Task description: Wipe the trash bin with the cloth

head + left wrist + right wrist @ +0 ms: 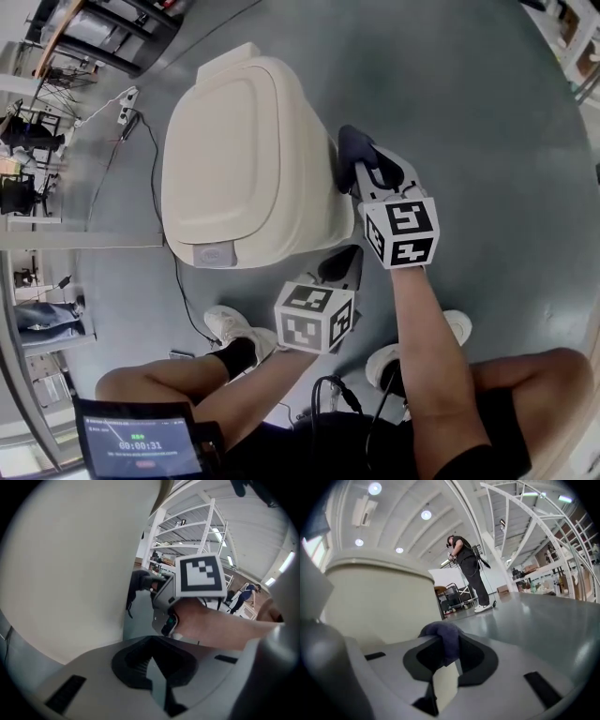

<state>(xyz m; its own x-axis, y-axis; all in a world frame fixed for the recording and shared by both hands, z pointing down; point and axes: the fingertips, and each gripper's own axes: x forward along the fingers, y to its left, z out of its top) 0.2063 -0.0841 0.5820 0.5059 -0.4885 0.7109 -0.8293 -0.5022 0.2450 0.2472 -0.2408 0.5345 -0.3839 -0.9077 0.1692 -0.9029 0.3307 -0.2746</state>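
cloth [443, 632] is pinched by right gripper [447, 653] at trash bin [248, 159] | left gripper [152, 665] is pressed together, empty | risk: cloth may be dragged free by rubbing

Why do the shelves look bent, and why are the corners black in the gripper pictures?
Left gripper view: wide-angle lens bows the white shelving and blacks out the corners; the trash bin looms pale. Right gripper view: same dark rim, close cloth is soft. Head view: edges curve too.
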